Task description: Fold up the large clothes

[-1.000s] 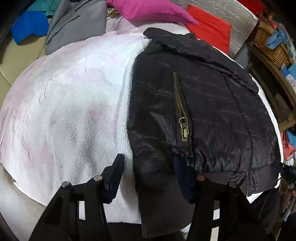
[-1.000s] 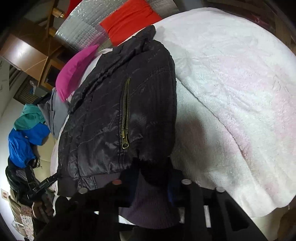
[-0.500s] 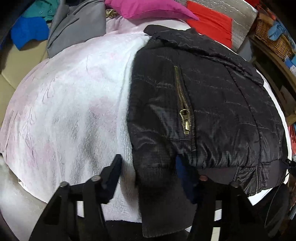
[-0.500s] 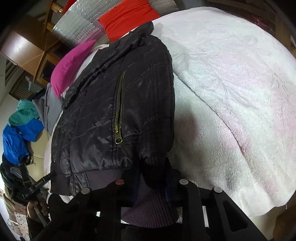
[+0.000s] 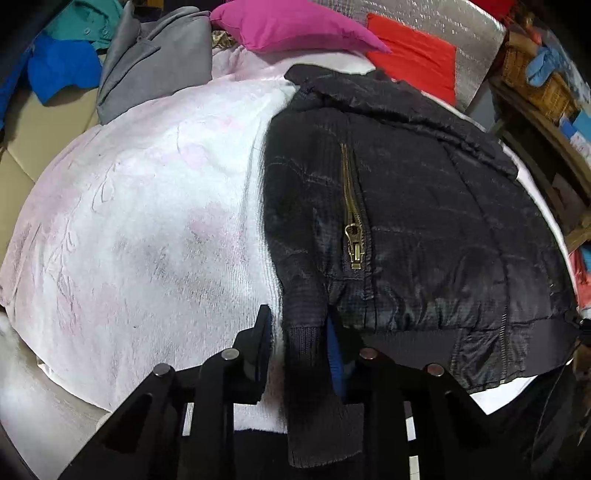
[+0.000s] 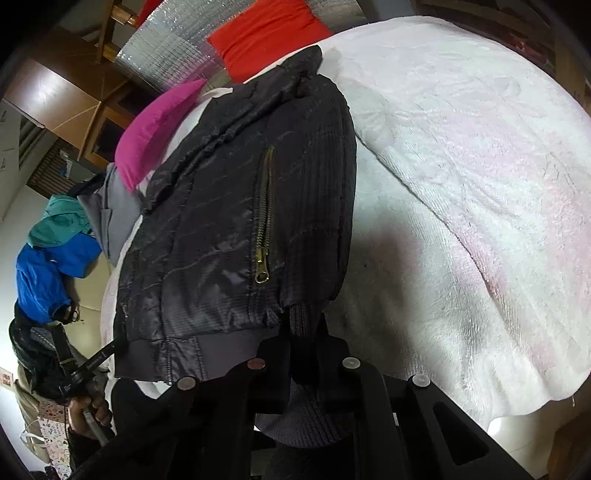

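Observation:
A black quilted jacket (image 5: 406, 206) with a brass pocket zipper (image 5: 352, 221) lies on a white and pink blanket (image 5: 140, 221); it also shows in the right wrist view (image 6: 229, 229). Its sleeves are folded in along the sides. My left gripper (image 5: 299, 332) is closing on the ribbed knit cuff (image 5: 306, 354) of the sleeve at the near edge. My right gripper (image 6: 303, 332) is shut on the other sleeve's ribbed cuff (image 6: 301, 314) at the jacket's hem.
A magenta pillow (image 5: 291, 26), a red cushion (image 5: 413, 62) and a grey garment (image 5: 155, 59) lie at the far end, with blue and teal clothes (image 5: 62, 62) beside. Wooden shelves with a basket (image 5: 535, 77) stand to the right. The blanket (image 6: 461, 184) stretches bare beside the jacket.
My left gripper's fingers have narrowed from wide open onto the cuff. Both grippers have drawn the cuffs toward the near edge, straightening the sleeves. The right grip stays the same.

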{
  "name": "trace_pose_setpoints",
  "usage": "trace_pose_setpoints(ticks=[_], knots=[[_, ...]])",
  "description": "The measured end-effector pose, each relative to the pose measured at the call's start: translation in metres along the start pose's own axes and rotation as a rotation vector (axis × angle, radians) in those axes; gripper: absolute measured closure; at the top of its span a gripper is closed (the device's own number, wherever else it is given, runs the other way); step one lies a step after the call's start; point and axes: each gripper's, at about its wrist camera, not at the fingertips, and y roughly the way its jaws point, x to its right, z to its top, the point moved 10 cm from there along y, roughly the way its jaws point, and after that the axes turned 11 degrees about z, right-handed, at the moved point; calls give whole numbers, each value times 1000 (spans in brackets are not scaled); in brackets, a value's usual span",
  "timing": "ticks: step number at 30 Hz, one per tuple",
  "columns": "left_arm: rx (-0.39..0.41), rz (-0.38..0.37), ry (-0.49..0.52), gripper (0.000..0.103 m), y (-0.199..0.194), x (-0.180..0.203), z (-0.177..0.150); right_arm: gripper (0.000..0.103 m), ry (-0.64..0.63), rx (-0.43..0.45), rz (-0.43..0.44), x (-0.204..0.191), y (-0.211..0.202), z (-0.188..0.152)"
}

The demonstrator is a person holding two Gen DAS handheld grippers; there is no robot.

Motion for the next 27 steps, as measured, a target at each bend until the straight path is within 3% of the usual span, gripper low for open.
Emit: trace_pose_setpoints(ticks=[4, 7, 8, 10, 11, 13, 14, 15, 16, 23, 25, 27], knots=[[-19, -41, -29, 68, 1, -4, 1, 85, 40, 9, 13, 6, 1, 0], [-33, -41, -35, 60, 3, -4, -1, 62, 72, 19, 22, 12, 4, -4], [-36, -40, -34, 58, 4, -3, -1, 48, 73, 21, 31, 12, 4, -5], [-56, -43, -19, 49, 8, 2, -5, 43, 72, 14, 38, 13, 7, -8], [-64, -44, -11, 49, 10, 4, -7, 44, 73, 5, 42, 13, 11, -10], [-71, -20, 17, 51, 14, 7, -10, 65, 66, -21, 37, 14, 18, -13], [-69, -14, 21, 57, 14, 8, -10, 83, 66, -30, 22, 15, 21, -14], [-66, 0, 23, 67, 13, 7, -9, 88, 63, -29, 30, 12, 21, -14], [-63, 6, 23, 73, 12, 7, -9, 90, 59, -28, 39, 10, 19, -13], [1, -43, -20, 86, -27, -8, -7, 95, 24, 29, 153, -19, -18, -11], [16, -48, -25, 94, -36, -13, -11, 95, 37, 38, 173, -20, -24, -15], [22, -74, -36, 94, -43, -17, -15, 95, 59, 37, 190, -17, -25, -20]])
